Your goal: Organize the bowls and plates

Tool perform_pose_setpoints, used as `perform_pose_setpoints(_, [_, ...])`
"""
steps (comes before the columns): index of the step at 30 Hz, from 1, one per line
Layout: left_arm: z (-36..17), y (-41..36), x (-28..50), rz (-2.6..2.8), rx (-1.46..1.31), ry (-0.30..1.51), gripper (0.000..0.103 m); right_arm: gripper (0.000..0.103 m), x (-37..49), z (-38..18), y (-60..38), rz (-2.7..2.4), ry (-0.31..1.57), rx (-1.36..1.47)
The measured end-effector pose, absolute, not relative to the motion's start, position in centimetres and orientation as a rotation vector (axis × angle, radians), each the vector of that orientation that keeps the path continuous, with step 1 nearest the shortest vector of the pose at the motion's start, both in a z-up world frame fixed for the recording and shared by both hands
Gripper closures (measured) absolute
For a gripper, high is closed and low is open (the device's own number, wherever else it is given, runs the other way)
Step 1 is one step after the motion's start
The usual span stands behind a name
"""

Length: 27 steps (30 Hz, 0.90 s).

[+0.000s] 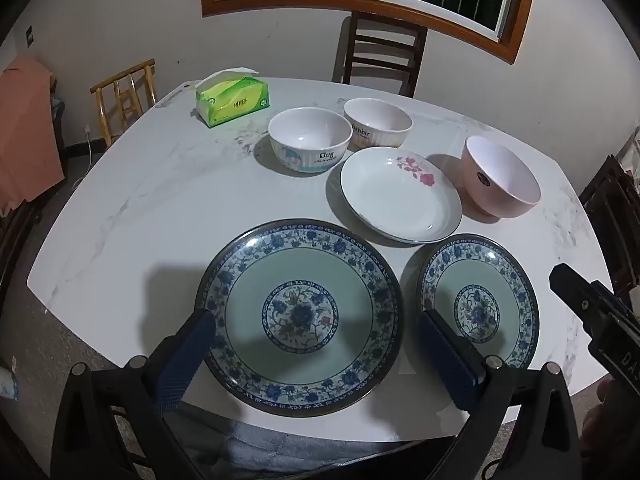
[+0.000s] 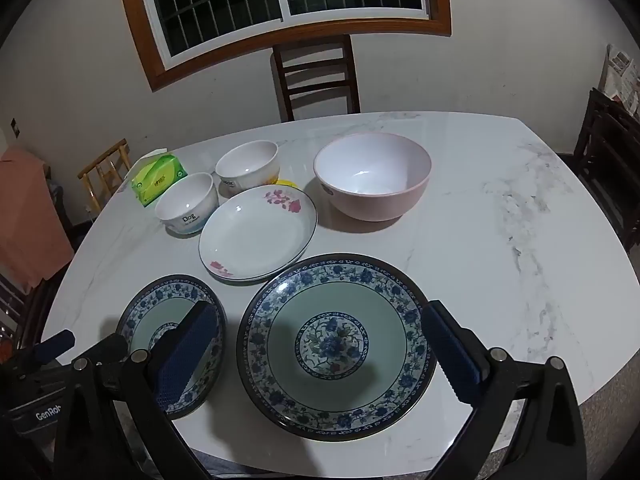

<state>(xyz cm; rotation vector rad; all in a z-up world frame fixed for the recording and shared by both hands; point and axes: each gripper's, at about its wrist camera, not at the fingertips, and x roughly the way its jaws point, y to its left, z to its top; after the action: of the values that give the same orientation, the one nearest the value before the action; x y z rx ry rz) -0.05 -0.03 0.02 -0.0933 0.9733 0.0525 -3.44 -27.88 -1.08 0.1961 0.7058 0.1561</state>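
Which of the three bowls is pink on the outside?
The pink bowl, standing alone right of the floral plate; the Dog bowl and its ribbed neighbour are white.

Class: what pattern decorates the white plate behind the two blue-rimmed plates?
Pink flowers on the white plate, clearest in the right wrist view.

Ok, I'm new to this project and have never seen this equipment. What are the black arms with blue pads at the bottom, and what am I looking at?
Those are two hand-held grippers, one in each of a person's hands; there is no robot. Each carries a wide-angle camera that looks along its two fingers. One picture comes from the left gripper, the other from the right gripper. Both are wide open and hold nothing.

On the marble table are:
- a left blue plate and a right blue plate
- a white flowered plate
- a pink bowl
- a bowl marked "Dog"
- another white bowl
- a green tissue pack
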Motion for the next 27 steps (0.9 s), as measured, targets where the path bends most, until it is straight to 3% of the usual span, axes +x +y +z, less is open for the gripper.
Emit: perform_pose_setpoints(27, [-1.5, -0.5, -0.7, -0.024, -0.124, 1.064, 0.0, 0.002, -2.7, -1.2, -26.5, 0.182, 0.726, 0.174])
